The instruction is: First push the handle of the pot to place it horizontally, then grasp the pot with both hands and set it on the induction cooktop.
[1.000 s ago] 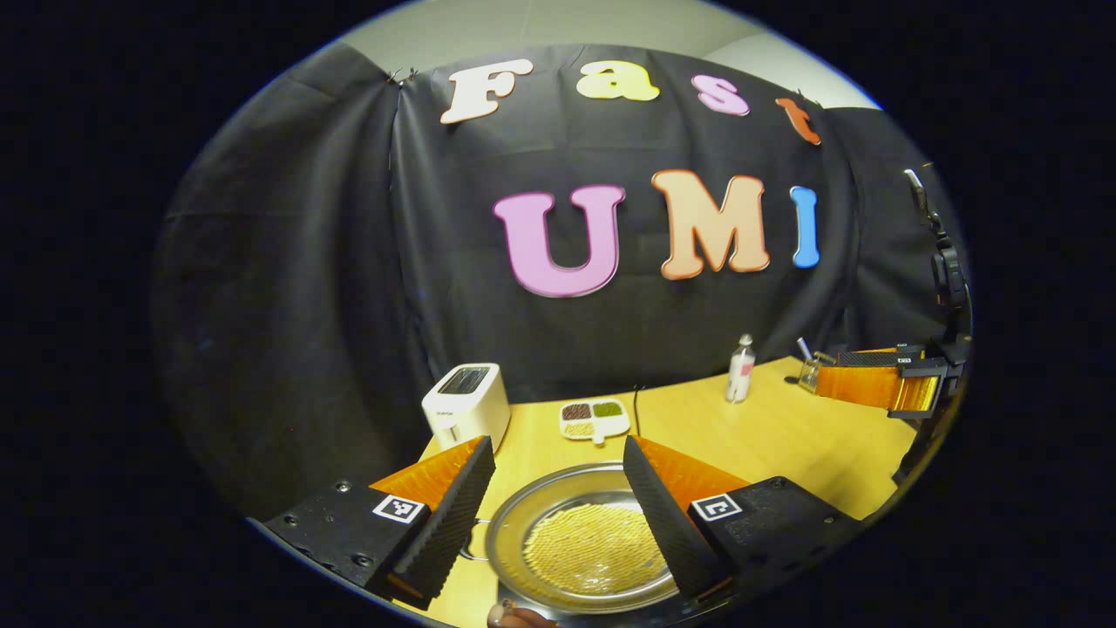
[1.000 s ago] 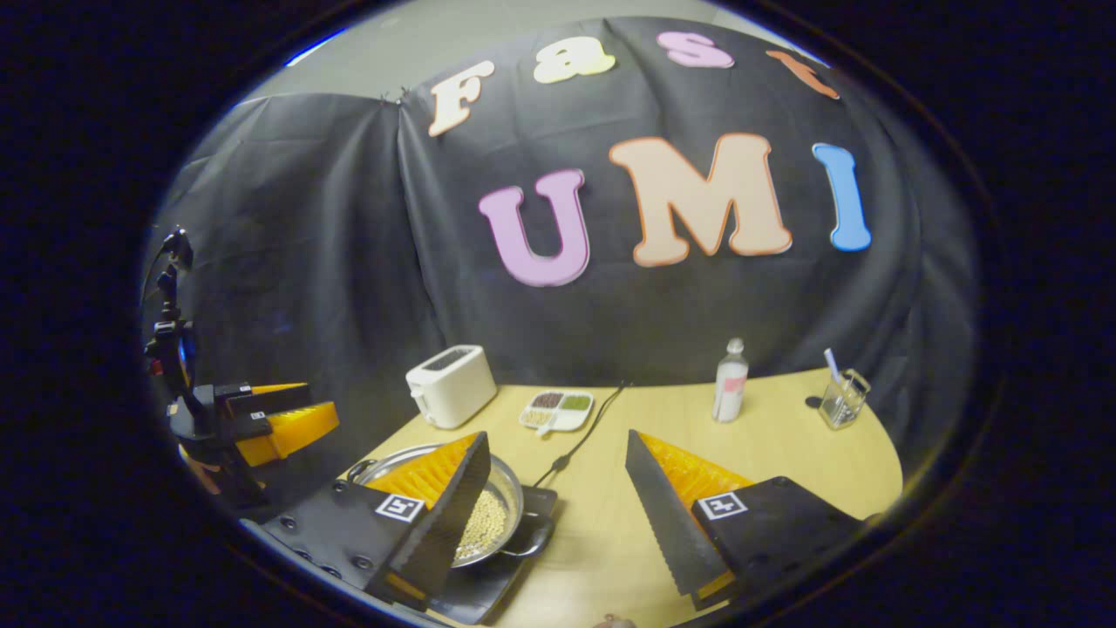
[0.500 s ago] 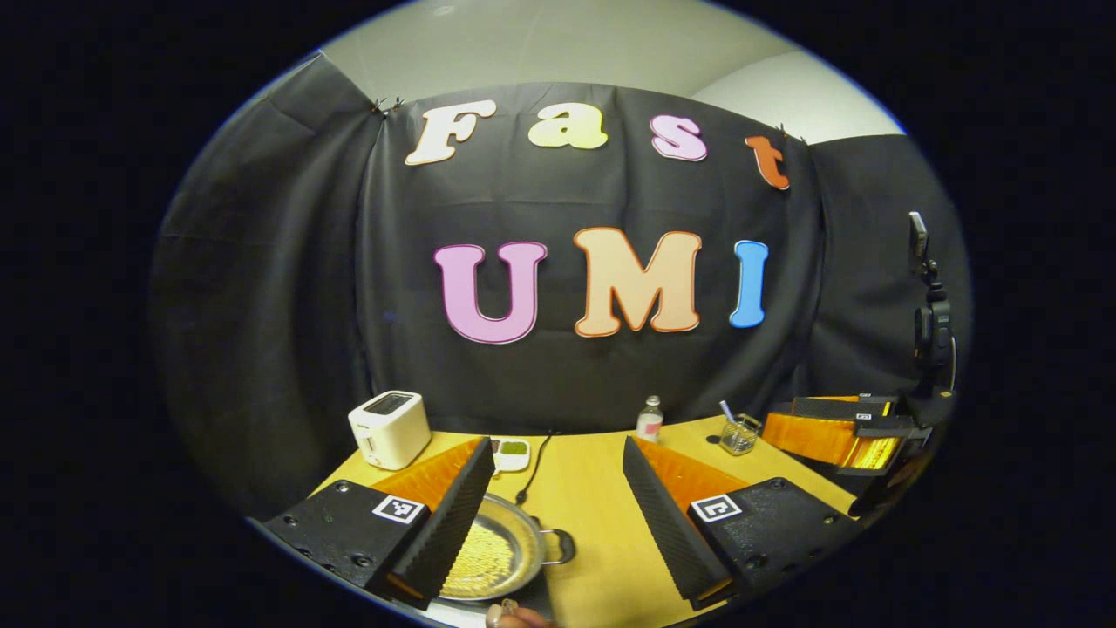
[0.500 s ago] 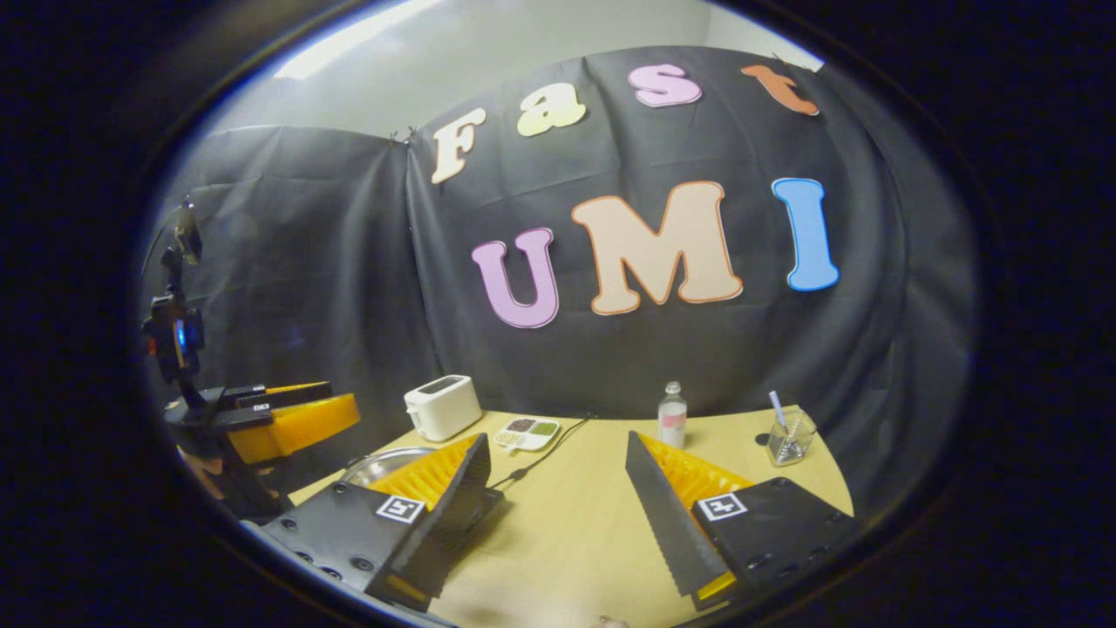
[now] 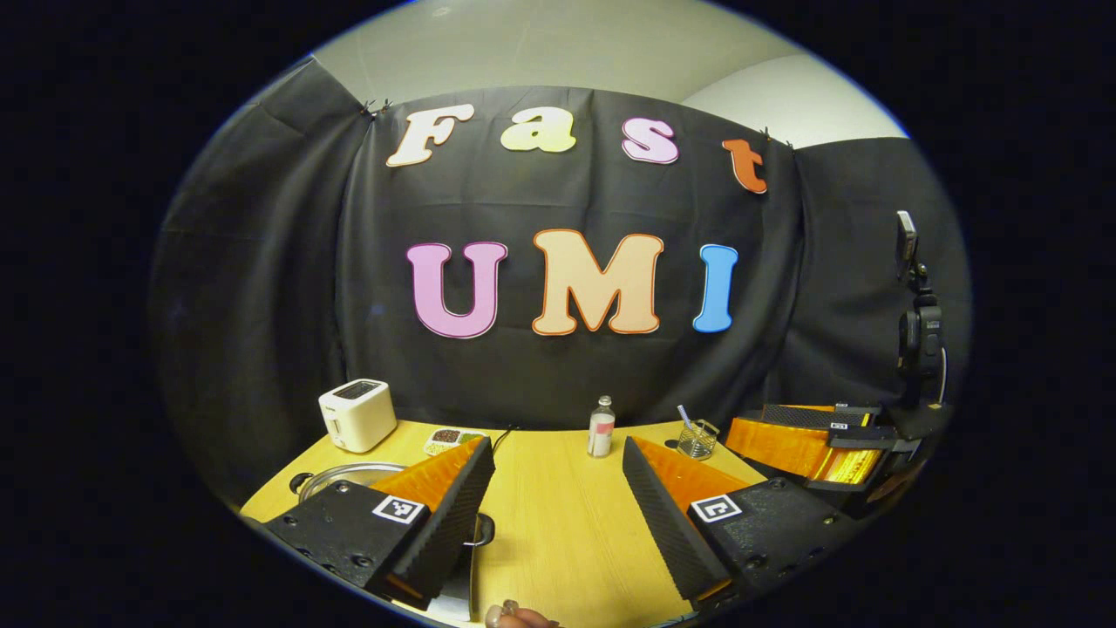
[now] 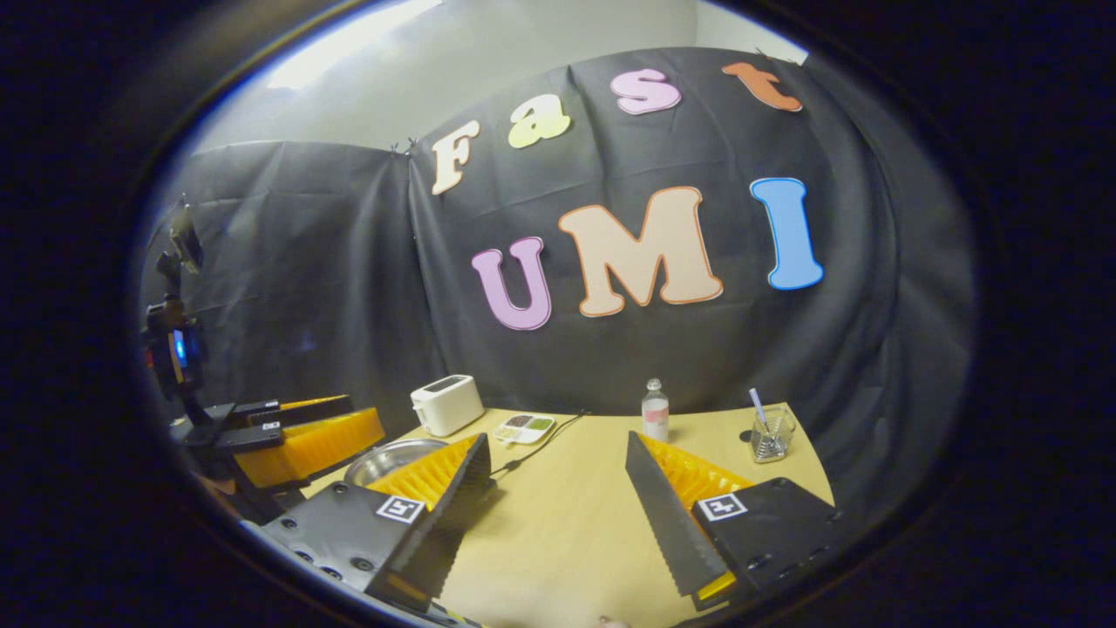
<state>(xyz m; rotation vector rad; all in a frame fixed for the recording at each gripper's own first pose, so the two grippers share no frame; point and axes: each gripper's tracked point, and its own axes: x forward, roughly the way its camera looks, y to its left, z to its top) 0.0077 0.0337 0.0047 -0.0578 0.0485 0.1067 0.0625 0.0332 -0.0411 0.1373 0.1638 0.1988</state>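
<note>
On the far left of the wooden table (image 5: pixel 558 532) stands a white toaster (image 5: pixel 356 414), with a small divided dish (image 5: pixel 451 439) of beans just beside it. Nearer, the steel pot (image 5: pixel 336 476) sits low at the left, half hidden behind the left gripper (image 5: pixel 558 515), whose fingers stand wide apart around nothing. Toward the middle a small bottle (image 5: pixel 600 427) stands upright, then a glass cup (image 5: pixel 697 440) holding a straw. At the right, the right gripper (image 6: pixel 558 510) hangs above bare tabletop, fingers likewise spread and empty, the pot (image 6: pixel 388 455) off to its left.
</note>
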